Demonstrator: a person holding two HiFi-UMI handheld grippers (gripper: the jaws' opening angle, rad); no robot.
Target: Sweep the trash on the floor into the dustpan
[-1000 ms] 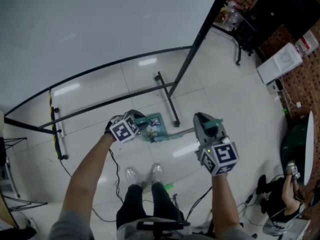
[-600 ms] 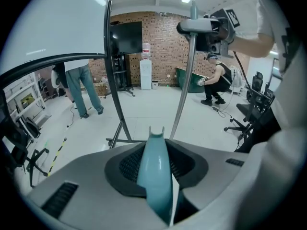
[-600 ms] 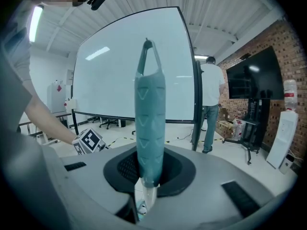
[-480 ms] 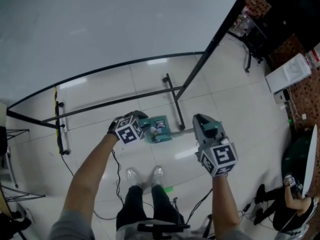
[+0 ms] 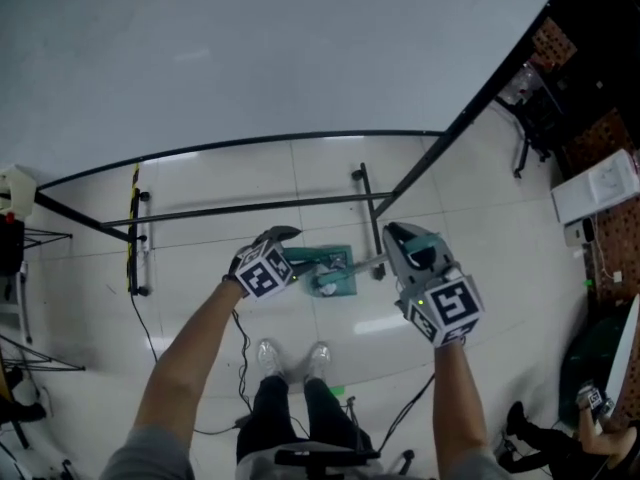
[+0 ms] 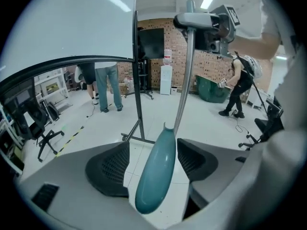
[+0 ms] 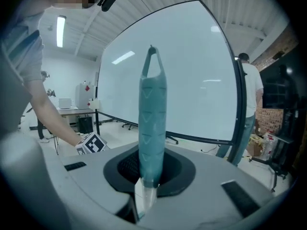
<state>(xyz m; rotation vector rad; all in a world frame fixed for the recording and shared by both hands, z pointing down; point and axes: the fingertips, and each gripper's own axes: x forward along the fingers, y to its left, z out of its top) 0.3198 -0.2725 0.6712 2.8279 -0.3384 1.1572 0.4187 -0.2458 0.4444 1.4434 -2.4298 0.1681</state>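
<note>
A teal dustpan [image 5: 338, 286] lies on the white tile floor between my two grippers, with white scraps [image 5: 322, 268] in it. My left gripper [image 5: 288, 248] is at its left side. In the left gripper view its jaws [image 6: 153, 162] have just been opening, and the smooth teal dustpan handle [image 6: 156, 176] stands between the pads with a gap on each side. My right gripper [image 5: 398, 243] is shut on the ribbed teal broom handle [image 7: 152, 114], whose loop end points up. Its metal shaft [image 5: 365, 263] runs down to the dustpan's right edge.
A large whiteboard [image 5: 250, 48] on a black stand fills the far side, with one stand foot [image 5: 372, 218] just beyond the dustpan. My shoes [image 5: 290, 353] and a floor cable [image 5: 238, 368] are below. People, an office chair [image 6: 43, 138] and a green bin [image 6: 211, 87] stand farther off.
The head view has swung toward the whiteboard, so the stand sits lower in the picture. Both grippers have shifted slightly across the floor and still flank the dustpan.
</note>
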